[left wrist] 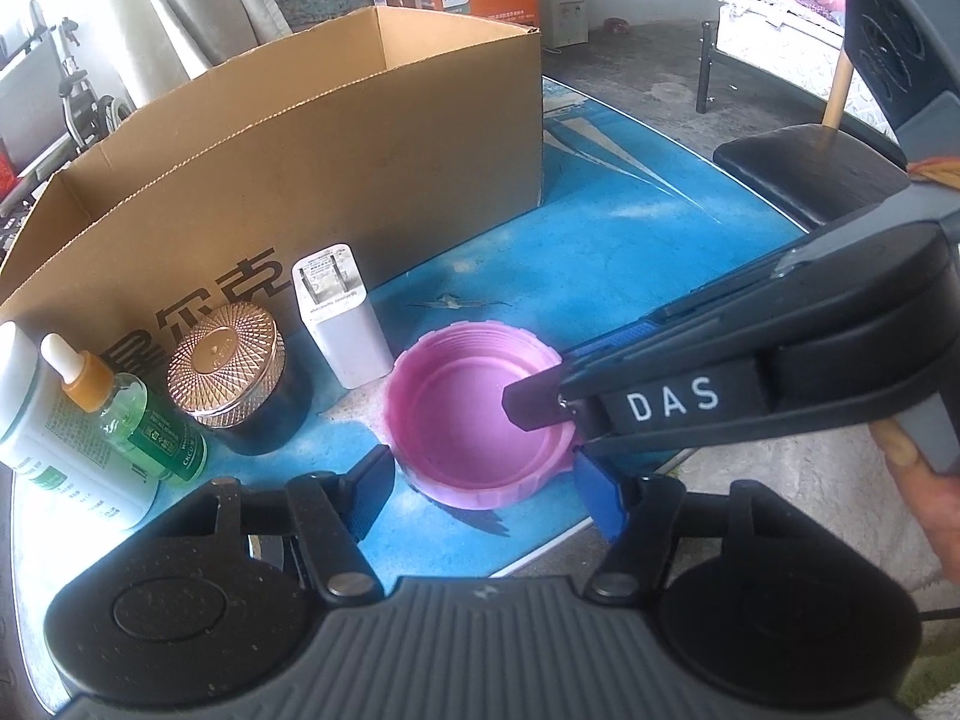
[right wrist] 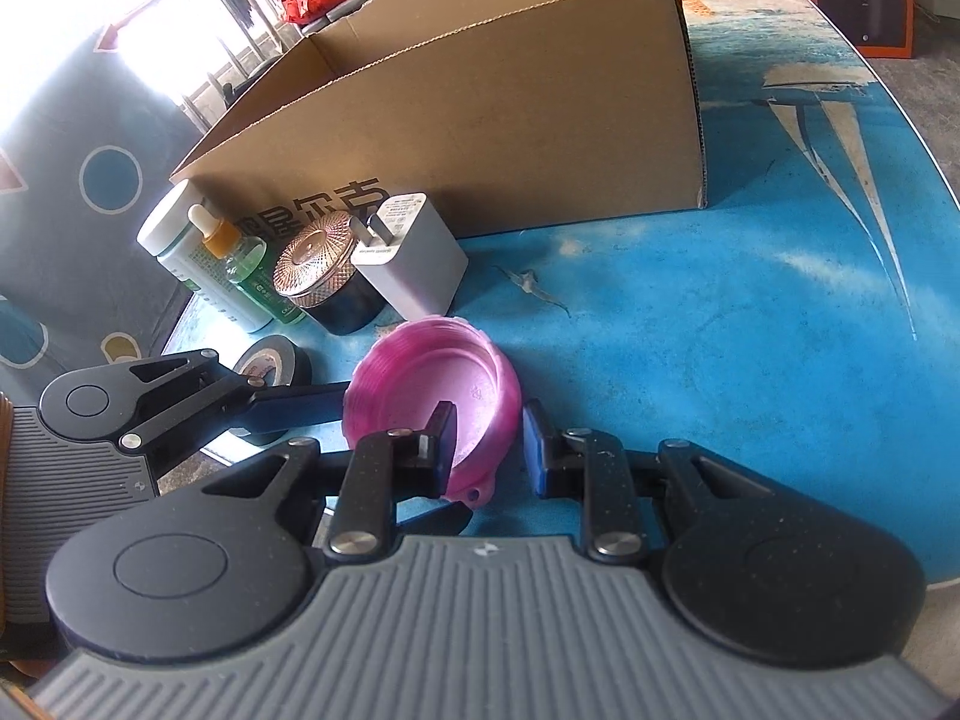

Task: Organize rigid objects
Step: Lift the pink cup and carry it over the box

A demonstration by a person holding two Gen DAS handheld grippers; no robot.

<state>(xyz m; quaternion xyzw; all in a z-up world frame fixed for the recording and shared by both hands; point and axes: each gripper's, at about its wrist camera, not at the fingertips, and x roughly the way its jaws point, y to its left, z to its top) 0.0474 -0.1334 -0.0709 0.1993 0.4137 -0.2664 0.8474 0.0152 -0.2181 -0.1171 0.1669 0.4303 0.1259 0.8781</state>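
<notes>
A pink screw lid [left wrist: 474, 414] lies open side up on the blue table, also in the right wrist view [right wrist: 432, 396]. My right gripper [right wrist: 489, 450] straddles the lid's near rim, one finger inside and one outside, with a gap to the outer finger. It shows in the left wrist view [left wrist: 552, 426]. My left gripper [left wrist: 486, 492] is open just in front of the lid; its finger [right wrist: 300, 405] lies beside the lid's left edge. A white charger [left wrist: 339, 315], a copper-lidded jar [left wrist: 231, 369], a green dropper bottle [left wrist: 129, 414] and a white bottle [left wrist: 42, 444] stand before the open cardboard box [left wrist: 336, 150].
A black tape roll [right wrist: 273, 366] lies at the table's left edge. A black stool [left wrist: 804, 168] stands beyond the table's right side. The table edge [left wrist: 540, 552] runs close in front of the lid.
</notes>
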